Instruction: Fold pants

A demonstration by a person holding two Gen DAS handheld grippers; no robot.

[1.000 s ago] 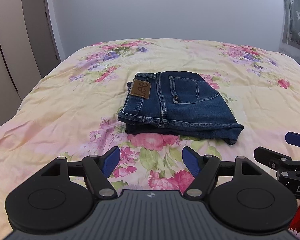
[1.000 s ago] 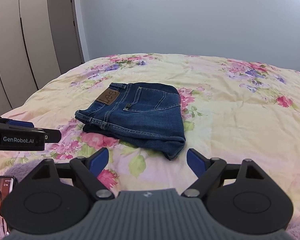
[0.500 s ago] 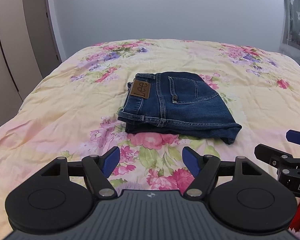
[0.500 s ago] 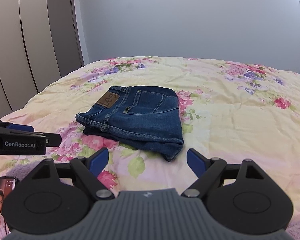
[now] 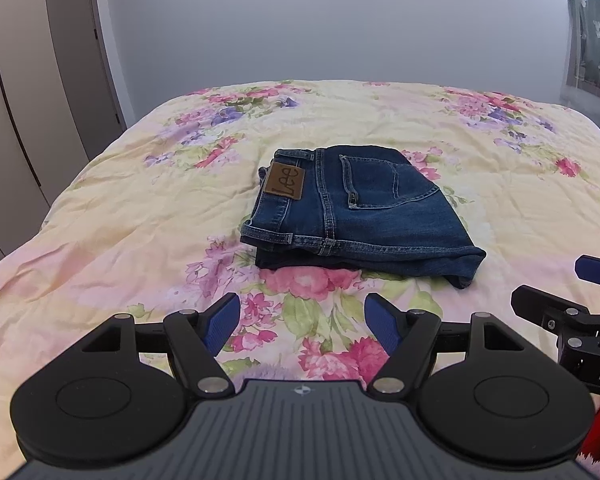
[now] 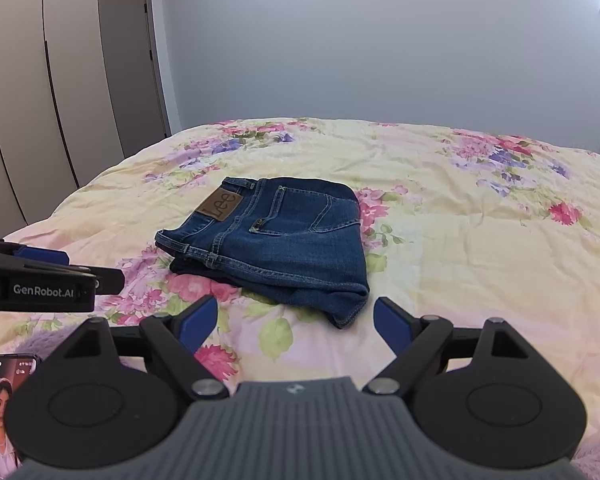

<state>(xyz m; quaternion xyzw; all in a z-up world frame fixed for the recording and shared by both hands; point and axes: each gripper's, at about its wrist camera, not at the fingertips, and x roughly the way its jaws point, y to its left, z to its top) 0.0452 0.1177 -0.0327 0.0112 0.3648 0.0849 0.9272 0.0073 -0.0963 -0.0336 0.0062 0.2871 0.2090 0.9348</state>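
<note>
Jeans [image 5: 356, 216] lie near the middle of the bed [image 5: 120, 216], already folded into a compact stack: waistband and leather brand patch [image 5: 286, 180] to the left, back pocket [image 5: 380, 182] facing up, a darker layer of denim peeking out underneath along the near edge. Right wrist view shows the same bundle [image 6: 276, 236], near right corner a bit bulgy where the fold turns.

Left tongs [image 5: 302, 320]: blue pads spread wide, nothing between them, hovering over the floral duvet just short of the jeans. Right tongs [image 6: 290, 324]: also spread, empty, near the stack's right corner but not touching it. Each tool shows in the other's camera, the right one at the edge of the left view [image 5: 572, 312] and the left one at the edge of the right view [image 6: 48, 276].

Step judgement: folding looks essentially done; this reads as the end-of-task pull-back, both tools clear of the cloth. If anything remains, it would be a tidy-up, such as pressing the puffy near right corner flat or squaring the bottom layer so it doesn't stick out. That calls for a light pinch on the edge only; grabbing through all the layers could drag the stack open.

Containers: none in view, nothing to report inside anything. A phone [image 6: 4, 408] with a lit screen lies at the lower left of the right wrist view, apart from the jeans. Wardrobe doors [image 6: 40, 92] stand to the left, plain wall behind the bed.
</note>
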